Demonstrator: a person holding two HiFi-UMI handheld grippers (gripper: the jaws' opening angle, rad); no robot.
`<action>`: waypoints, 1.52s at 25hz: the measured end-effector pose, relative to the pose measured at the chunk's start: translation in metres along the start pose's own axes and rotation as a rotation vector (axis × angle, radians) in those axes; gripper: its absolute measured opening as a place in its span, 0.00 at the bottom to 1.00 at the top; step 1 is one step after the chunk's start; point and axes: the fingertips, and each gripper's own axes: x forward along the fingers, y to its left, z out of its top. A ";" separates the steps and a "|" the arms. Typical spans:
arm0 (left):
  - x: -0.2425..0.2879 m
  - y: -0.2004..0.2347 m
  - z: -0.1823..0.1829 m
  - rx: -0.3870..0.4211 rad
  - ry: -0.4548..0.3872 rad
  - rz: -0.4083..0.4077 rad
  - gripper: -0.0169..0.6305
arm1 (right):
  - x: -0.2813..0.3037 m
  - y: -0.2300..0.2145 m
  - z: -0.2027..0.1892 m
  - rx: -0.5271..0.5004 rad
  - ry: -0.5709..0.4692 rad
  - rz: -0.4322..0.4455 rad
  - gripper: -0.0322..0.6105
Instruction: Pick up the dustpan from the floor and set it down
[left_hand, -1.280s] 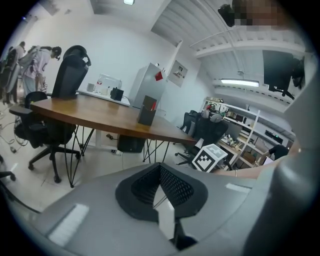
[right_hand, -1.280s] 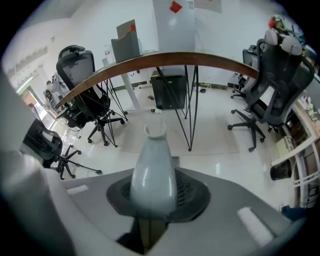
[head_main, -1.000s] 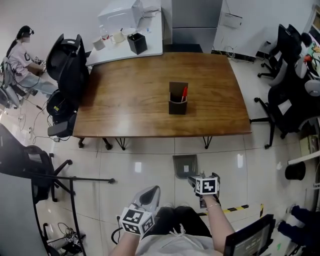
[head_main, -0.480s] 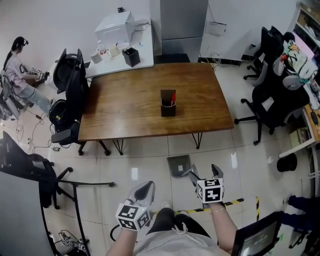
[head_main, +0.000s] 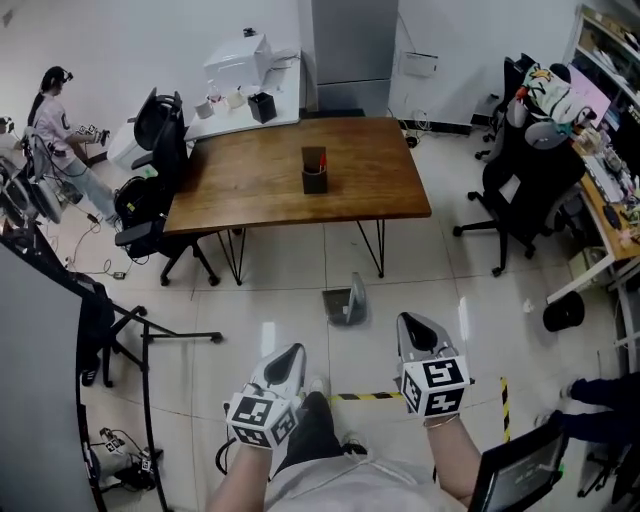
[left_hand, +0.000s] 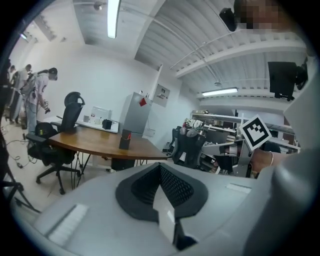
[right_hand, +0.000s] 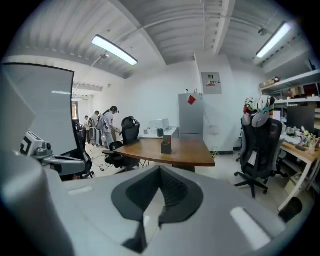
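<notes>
Grey dustpan (head_main: 343, 303) on floor, ahead of both grippers. Right gripper (head_main: 415, 324) nearer, jaws just closed on nothing; left gripper (head_main: 293, 353) clenched, empty.

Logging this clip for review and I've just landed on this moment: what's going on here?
A person holds tongs in each hand above a white tiled floor. The grey plastic dustpan sits on that floor just short of the brown wooden table, and nothing holds it. The right tongs have just closed with nothing between them. The left tongs are shut and empty too. Both are well apart from the dustpan.
</notes>
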 end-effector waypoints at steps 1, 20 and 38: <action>-0.015 -0.012 -0.004 -0.003 -0.001 0.007 0.05 | -0.019 0.002 -0.002 -0.007 0.001 0.003 0.05; -0.112 -0.057 0.004 0.003 -0.039 0.004 0.05 | -0.127 0.064 -0.035 0.024 0.035 0.055 0.05; -0.121 -0.062 0.016 0.032 -0.070 -0.006 0.05 | -0.139 0.077 -0.020 -0.026 -0.007 0.053 0.05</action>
